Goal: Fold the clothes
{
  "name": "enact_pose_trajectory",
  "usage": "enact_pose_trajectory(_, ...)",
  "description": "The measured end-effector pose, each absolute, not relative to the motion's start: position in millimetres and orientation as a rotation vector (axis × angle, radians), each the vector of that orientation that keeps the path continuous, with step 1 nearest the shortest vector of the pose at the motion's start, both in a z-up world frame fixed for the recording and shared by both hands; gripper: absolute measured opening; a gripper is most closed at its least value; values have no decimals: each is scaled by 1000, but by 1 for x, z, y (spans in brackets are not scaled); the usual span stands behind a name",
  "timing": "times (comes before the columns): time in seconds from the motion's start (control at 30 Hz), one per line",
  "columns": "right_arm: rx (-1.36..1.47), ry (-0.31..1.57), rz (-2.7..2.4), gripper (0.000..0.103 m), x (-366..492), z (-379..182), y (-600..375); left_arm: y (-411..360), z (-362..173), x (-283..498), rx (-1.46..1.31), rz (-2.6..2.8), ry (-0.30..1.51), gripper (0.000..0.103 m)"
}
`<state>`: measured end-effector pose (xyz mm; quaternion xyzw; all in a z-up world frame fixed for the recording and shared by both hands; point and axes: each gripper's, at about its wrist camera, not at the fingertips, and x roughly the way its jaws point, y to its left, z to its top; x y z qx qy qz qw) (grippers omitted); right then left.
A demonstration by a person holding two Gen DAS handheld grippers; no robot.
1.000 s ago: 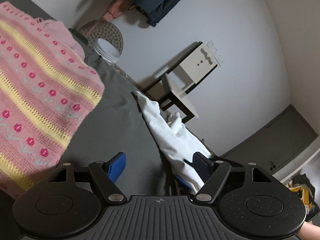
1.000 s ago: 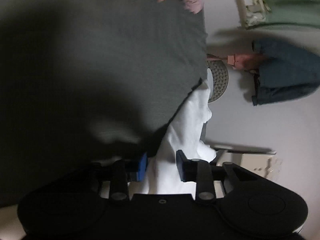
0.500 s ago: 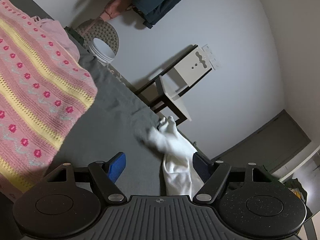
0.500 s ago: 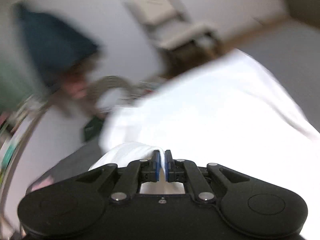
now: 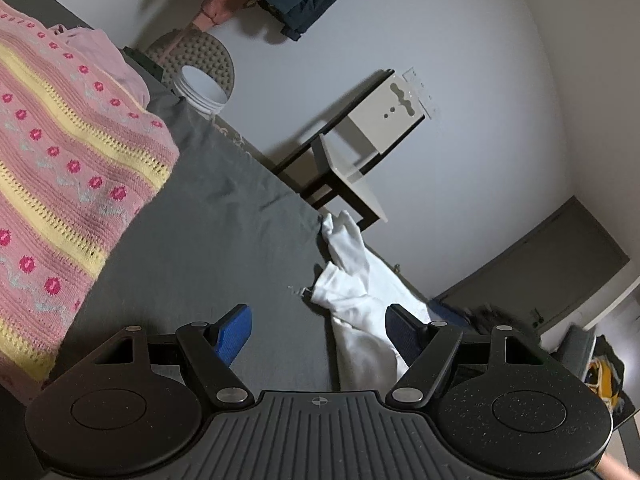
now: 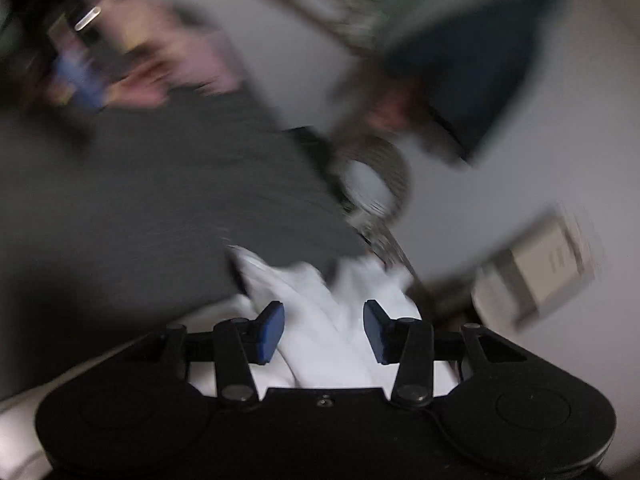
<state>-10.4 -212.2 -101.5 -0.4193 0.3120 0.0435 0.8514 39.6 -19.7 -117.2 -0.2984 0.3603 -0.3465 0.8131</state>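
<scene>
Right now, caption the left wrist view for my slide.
Open left claw over grey bedsheet, white garment bunched ahead.

A flat surface covered in a dark grey, slightly creased cloth (image 5: 208, 232) carries everything; whether it is a bed or a bench cannot be told. A pink knitted blanket with yellow stripes and red flower dots (image 5: 60, 168) lies spread over its left part, and a plain pale pink cloth (image 5: 108, 60) lies bunched at the blanket's far edge. A crumpled white garment (image 5: 356, 280) lies at the surface's right edge, partly hanging over it. The right wrist view is blurred but shows the same white garment (image 6: 320, 320) on the grey cloth's (image 6: 140, 208) edge.
</scene>
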Motion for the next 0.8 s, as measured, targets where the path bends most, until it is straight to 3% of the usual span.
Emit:
enact_pose_trajectory(0.17, -1008, 780, 204, 37, 33, -128, -191, -16, -121, 41, -635, -735, 780, 73)
enact_pose_trajectory(0.23, -999, 820, 229, 5, 41, -128, -194, -15, -123, 43, -640, -741, 778, 73)
enact_pose_trajectory(0.37, -760, 751, 216, 5, 26, -78, -212, -13, -123, 41, -625, -755, 764, 73)
enact_pose_trajectory(0.47, -434, 655, 257, 5, -10, -10, -241, -11, -116, 40, -631, -779, 720, 73)
enact_pose_trajectory(0.63, -101, 484, 357, 5, -73, 86, -266, -7, -96, 28, -697, -939, 550, 75)
enact_pose_trajectory(0.67, -62, 463, 369, 5, -69, 97, -271, -7, -88, 22, -708, -1004, 499, 80)
enact_pose_trajectory(0.7, -29, 447, 378, 5, -67, 108, -275, -6, -80, 16, -710, -1065, 446, 95)
enact_pose_trajectory(0.73, 2, 431, 385, 5, -65, 119, -279, -5, -72, 6, -698, -1117, 364, 101)
enact_pose_trajectory(0.8, 36, 400, 406, 5, -70, 140, -284, -3, -58, -14, -654, -1187, 203, 103)
